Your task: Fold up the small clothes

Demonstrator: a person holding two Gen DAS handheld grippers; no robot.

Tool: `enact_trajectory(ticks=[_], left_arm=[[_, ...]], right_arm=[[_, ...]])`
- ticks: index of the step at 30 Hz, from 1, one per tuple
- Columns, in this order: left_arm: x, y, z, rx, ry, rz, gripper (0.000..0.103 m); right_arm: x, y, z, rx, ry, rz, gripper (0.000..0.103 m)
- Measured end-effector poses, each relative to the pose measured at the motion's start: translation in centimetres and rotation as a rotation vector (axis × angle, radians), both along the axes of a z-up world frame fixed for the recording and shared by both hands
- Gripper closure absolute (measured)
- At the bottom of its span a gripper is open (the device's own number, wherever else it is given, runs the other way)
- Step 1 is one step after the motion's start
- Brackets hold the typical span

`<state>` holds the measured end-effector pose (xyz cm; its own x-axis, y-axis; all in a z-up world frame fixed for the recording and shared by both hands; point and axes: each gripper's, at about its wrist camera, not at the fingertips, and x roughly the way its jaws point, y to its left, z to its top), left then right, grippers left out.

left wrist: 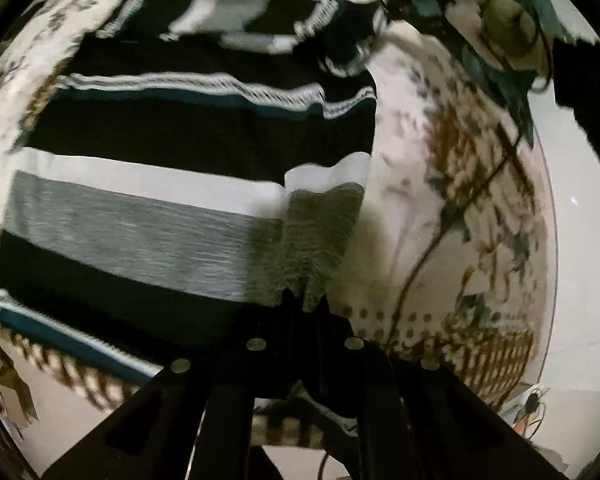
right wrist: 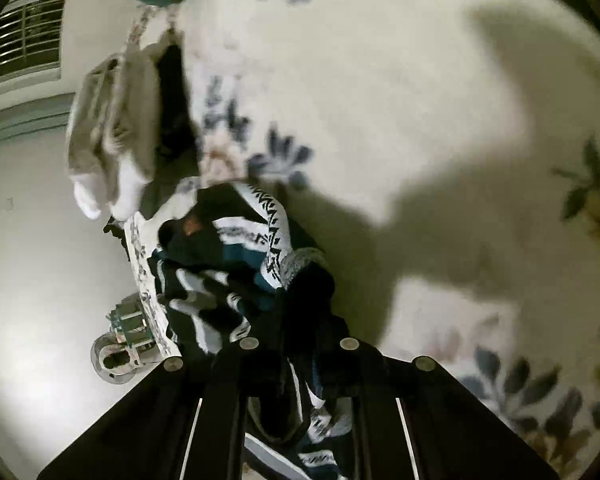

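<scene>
Shirt: a striped shirt (left wrist: 172, 208), black, grey, white and a bit of blue. It is the thing to fold.
Where it is: in the left view it lies mostly flat on the cloth (left wrist: 412, 200), ahead of the left tongs and off to their left. In the right view it is bunched up right at the tips of the right tongs.
Left tongs: the left tongs (left wrist: 302, 300) are squeezed together on a grey edge of the shirt. That bit of edge stands up a little from the rest.
Right tongs: the right tongs (right wrist: 300, 312) are pinched on a dark, crumpled part of the shirt (right wrist: 236, 264). Some of the shirt hangs down between the two arms of the tongs.
Done so far: both tongs have hold of the shirt. I think a fold has been started, because one part is bunched and lifted.
Left to do: the shirt is not a neat small shape yet. I think the held parts must be laid over the flat part, then smoothed and let go.
Other things: a grey and white bundle (right wrist: 112, 128) lies far ahead of the right tongs, to their left. I cannot tell if it is folded.
Blur: both views are smeared, so small bits are hard to see.
</scene>
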<state>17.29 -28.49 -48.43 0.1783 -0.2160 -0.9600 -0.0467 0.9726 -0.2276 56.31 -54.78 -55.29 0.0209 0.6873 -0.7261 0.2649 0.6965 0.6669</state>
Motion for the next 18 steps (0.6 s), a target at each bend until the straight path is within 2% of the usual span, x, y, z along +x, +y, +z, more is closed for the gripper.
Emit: enact_trajectory(ticks=[5,8,10,14,18], left_arm=[[-1.0,5.4,3.1,-0.046,-0.037,0.103,0.097],[-1.2,10.3,4.1,-0.070,-0.044,0.182,0.097],[-1.3,13.3,4.2,-0.077,-0.043,0.231,0.097],[-1.7,20.3,2.6,-0.126,-0.023,0.320,0.098],[-1.9,26.1,0.4,-0.074,0.016,0.341,0.101]], right_arm=[[0.4,2.4,5.7,-0.054,-0.056,0.059,0.094],[0.6,6.2,10.1,-0.090,-0.104,0.098,0.094],[0.9,9.1,11.9,-0.108,-0.114,0.119,0.095],[2.1,18.0,14.6,-0.195,-0.144,0.199,0.095],[3.3,28.6,14.1,-0.285,-0.147,0.274,0.095]])
